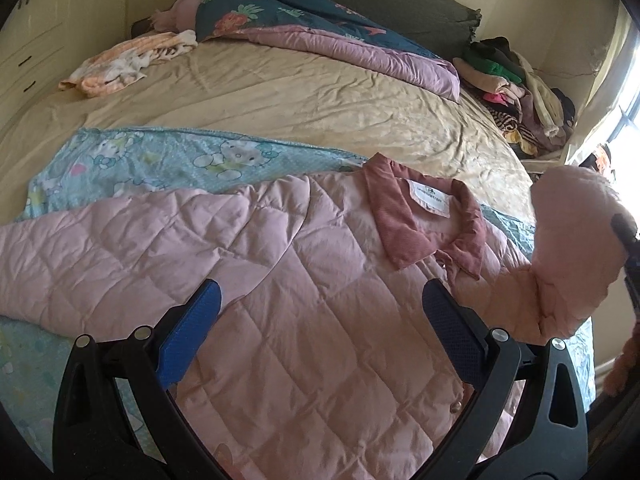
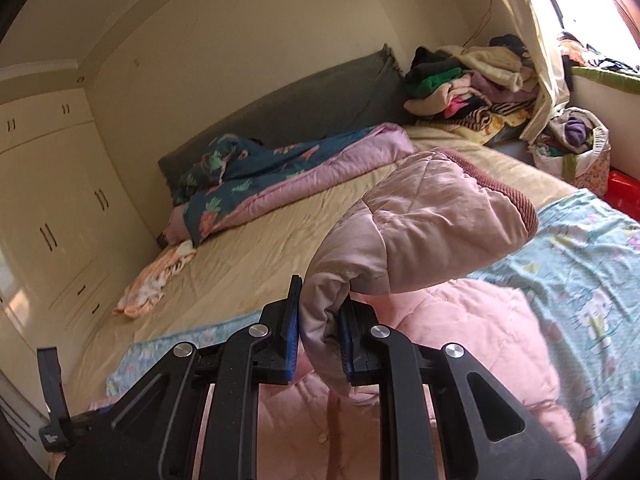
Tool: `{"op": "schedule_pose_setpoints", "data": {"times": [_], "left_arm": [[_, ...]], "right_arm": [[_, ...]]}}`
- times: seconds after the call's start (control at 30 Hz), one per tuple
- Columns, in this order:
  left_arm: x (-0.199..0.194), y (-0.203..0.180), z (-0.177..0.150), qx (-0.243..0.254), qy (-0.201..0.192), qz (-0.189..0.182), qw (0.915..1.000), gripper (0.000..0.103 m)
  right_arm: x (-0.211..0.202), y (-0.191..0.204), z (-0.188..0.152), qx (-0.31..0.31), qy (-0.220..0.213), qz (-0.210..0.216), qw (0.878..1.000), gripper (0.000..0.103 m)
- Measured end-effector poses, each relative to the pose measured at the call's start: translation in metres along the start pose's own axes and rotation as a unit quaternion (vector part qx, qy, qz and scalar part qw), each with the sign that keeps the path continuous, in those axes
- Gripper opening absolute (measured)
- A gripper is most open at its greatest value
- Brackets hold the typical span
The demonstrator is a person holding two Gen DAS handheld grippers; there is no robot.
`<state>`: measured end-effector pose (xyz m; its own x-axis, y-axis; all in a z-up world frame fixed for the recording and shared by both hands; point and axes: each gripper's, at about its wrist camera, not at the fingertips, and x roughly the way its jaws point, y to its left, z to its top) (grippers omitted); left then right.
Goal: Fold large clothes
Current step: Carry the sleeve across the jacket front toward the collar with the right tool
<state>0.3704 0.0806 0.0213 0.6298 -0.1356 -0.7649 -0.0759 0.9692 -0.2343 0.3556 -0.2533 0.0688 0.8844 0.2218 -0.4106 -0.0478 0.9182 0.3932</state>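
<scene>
A pink quilted jacket (image 1: 304,320) is spread face up on a blue printed sheet (image 1: 160,160) at the near edge of the bed (image 1: 320,96), its collar (image 1: 428,216) toward the far side. One sleeve (image 1: 92,252) is laid out flat toward the left edge. The other sleeve (image 2: 408,232) is lifted clear of the bed, pinched in the right gripper (image 2: 318,344), whose jaws are clamped on a thick fold of it a little back from the ribbed cuff (image 2: 516,200). The left gripper (image 1: 320,332) is held with jaws wide apart over the jacket's chest, and nothing is gripped in it.

The jacket is judged to be light, soft and puffy. The padding can be expected to spring back, so folds may not lie flat unless pressed down. The smooth shell looks slippery, so a thin pinch could slide out; a deep bite over a stitched seam or the cuff ribbing would probably hold better. For the body fold, hold is likely best taken at the shoulder seam and the hem.
</scene>
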Motion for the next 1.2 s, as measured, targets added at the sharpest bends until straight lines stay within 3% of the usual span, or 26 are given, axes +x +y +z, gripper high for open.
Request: {"op": "schedule_pose_setpoints", "data": {"times": [0.4, 0.6, 0.63, 0.67, 0.73, 0.77, 0.83, 0.9, 0.97, 1.0, 1.1, 1.2], "left_arm": [[0.024, 0.019, -0.013, -0.015, 0.020, 0.010, 0.9996, 0.095], [0.038, 0.019, -0.016, -0.024, 0.032, -0.001, 0.9992, 0.095], [0.041, 0.019, -0.017, -0.028, 0.036, -0.006, 0.9989, 0.095], [0.043, 0.020, -0.017, -0.035, 0.039, -0.013, 0.9985, 0.095], [0.046, 0.022, -0.018, -0.050, 0.047, -0.030, 0.9972, 0.095], [0.046, 0.023, -0.017, -0.053, 0.048, -0.036, 0.9968, 0.095], [0.044, 0.024, -0.017, -0.061, 0.048, -0.048, 0.9958, 0.095], [0.042, 0.026, -0.015, -0.078, 0.051, -0.075, 0.9928, 0.095], [0.038, 0.029, -0.013, -0.095, 0.049, -0.093, 0.9899, 0.095], [0.036, 0.028, -0.012, -0.097, 0.047, -0.094, 0.9897, 0.095], [0.029, 0.031, -0.009, -0.106, 0.039, -0.105, 0.9880, 0.095], [0.027, 0.039, -0.007, -0.138, 0.045, -0.146, 0.9786, 0.095]], "right_arm": [[0.060, 0.026, -0.076, -0.009, 0.096, 0.018, 0.995, 0.016], [0.074, 0.029, -0.108, -0.003, 0.130, 0.026, 0.991, 0.021], [0.074, 0.028, -0.110, 0.002, 0.135, 0.024, 0.991, 0.029], [0.073, 0.027, -0.110, 0.009, 0.135, 0.018, 0.991, 0.047], [0.066, 0.021, -0.109, 0.030, 0.115, -0.008, 0.993, 0.070], [0.062, 0.018, -0.108, 0.035, 0.106, -0.008, 0.994, 0.071], [0.055, 0.016, -0.103, 0.037, 0.091, 0.008, 0.995, 0.070], [0.052, 0.020, -0.099, 0.025, 0.090, 0.032, 0.995, 0.057], [0.053, 0.028, -0.097, 0.006, 0.094, 0.042, 0.995, 0.034], [0.055, 0.032, -0.097, -0.004, 0.102, 0.052, 0.993, 0.029], [0.057, 0.046, -0.101, -0.030, 0.114, 0.064, 0.991, 0.029], [0.065, 0.061, -0.111, -0.052, 0.144, 0.079, 0.985, 0.028]]}}
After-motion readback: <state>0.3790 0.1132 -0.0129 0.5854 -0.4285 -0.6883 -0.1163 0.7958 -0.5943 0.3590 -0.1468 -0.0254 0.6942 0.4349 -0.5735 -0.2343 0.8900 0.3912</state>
